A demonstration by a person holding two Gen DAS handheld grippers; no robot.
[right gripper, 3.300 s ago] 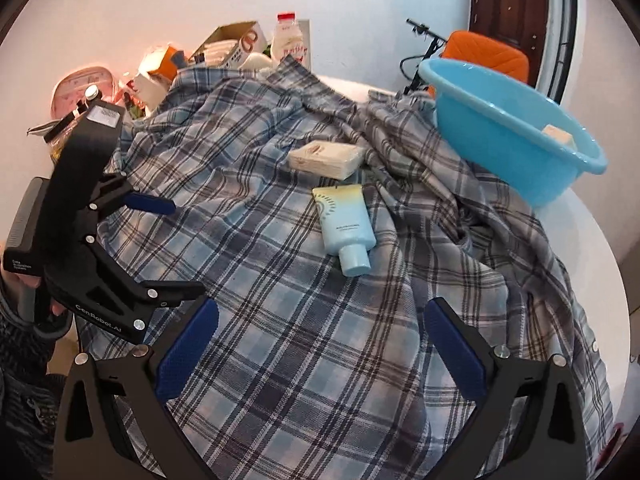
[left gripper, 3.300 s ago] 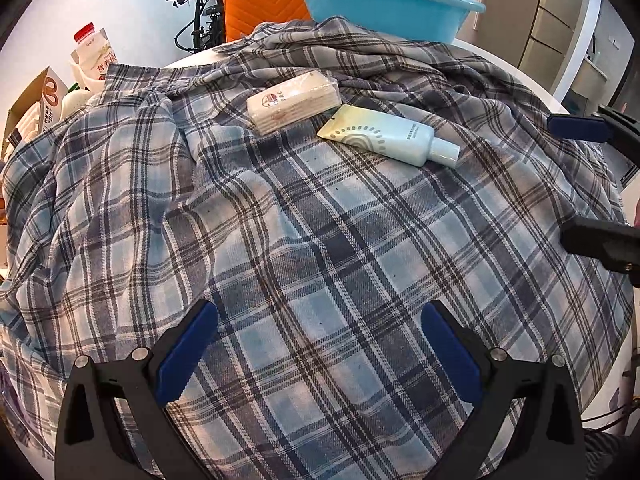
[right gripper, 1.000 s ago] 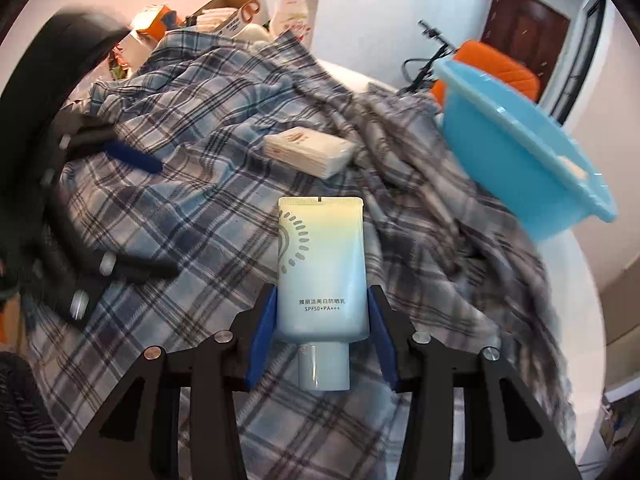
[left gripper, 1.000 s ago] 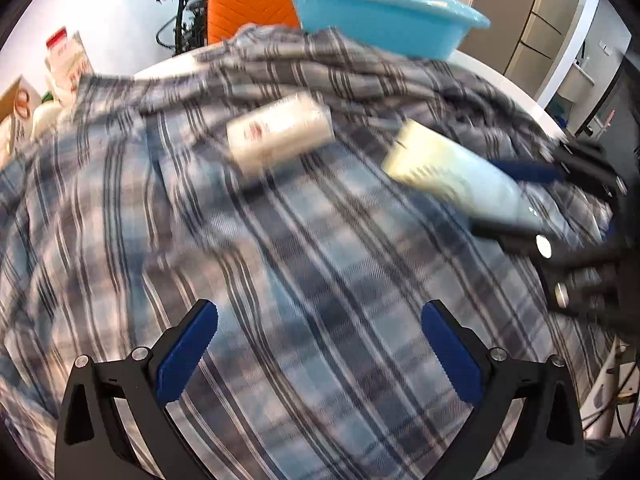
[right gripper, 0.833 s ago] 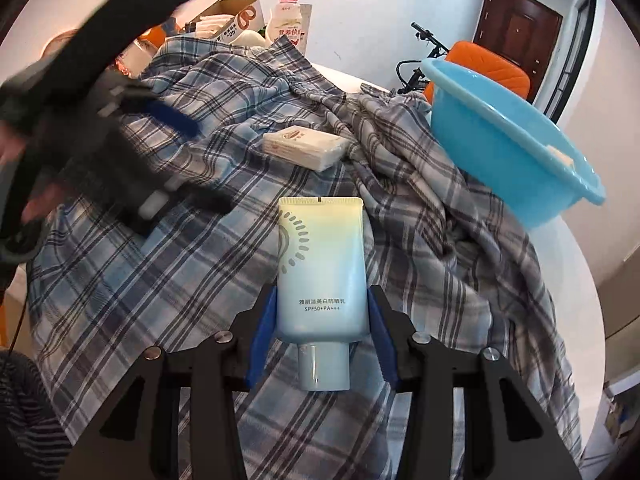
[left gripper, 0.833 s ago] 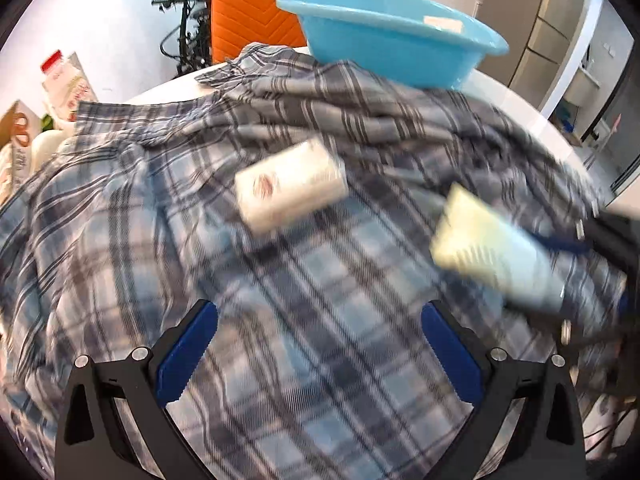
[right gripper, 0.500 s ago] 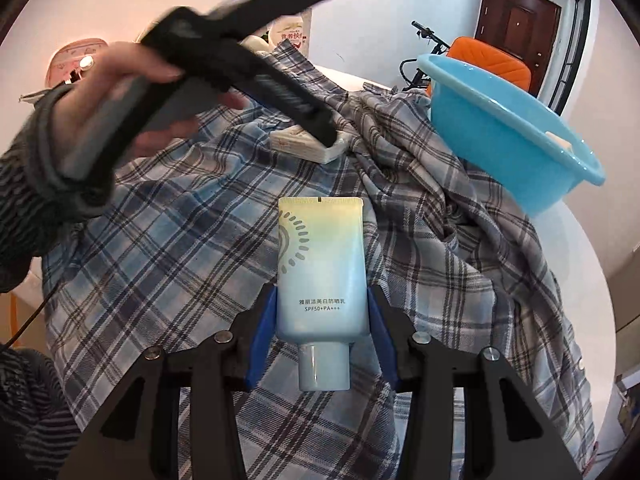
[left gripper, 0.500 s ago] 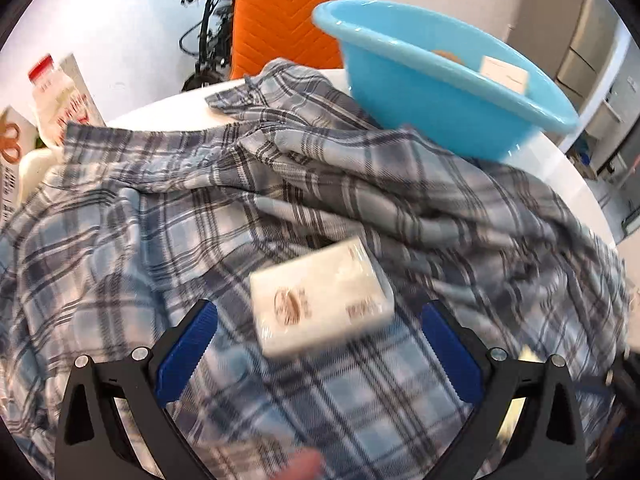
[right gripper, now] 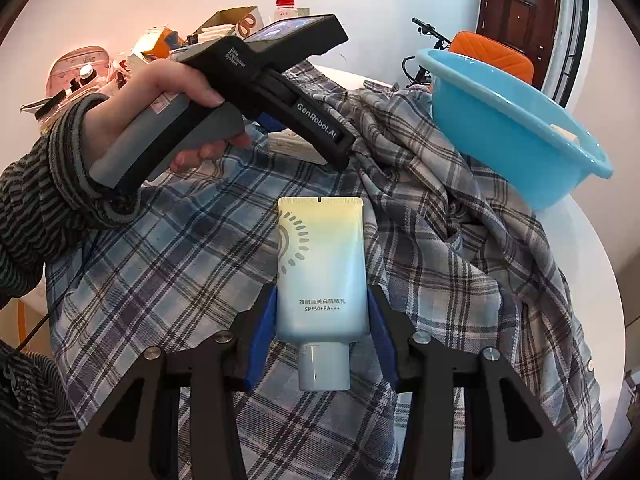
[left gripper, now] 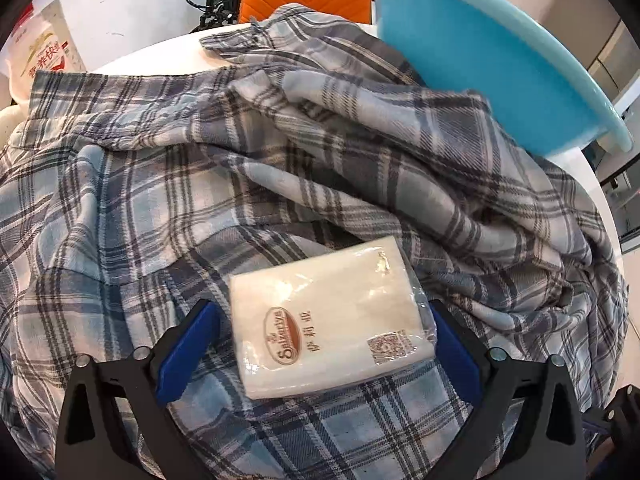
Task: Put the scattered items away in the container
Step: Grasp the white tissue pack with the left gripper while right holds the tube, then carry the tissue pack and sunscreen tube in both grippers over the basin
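- Tissue pack (left gripper: pixel 332 320) lies on the plaid shirt (left gripper: pixel 160 184), long axis crosswise between my left gripper (left gripper: pixel 320 354) fingers, jaws apart, straddling it.
- Right gripper (right gripper: pixel 322 336) clamps the sunscreen tube (right gripper: pixel 322 264), cap toward me.
- Blue basin (right gripper: pixel 508 128) sits beyond, to the right.

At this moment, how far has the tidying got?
Partly done: the blue basin already holds a pale item. In hand: the right gripper is shut on the sunscreen tube, not yet at the basin. Left: the tissue pack lies on the plaid shirt, between the open left gripper's fingers.
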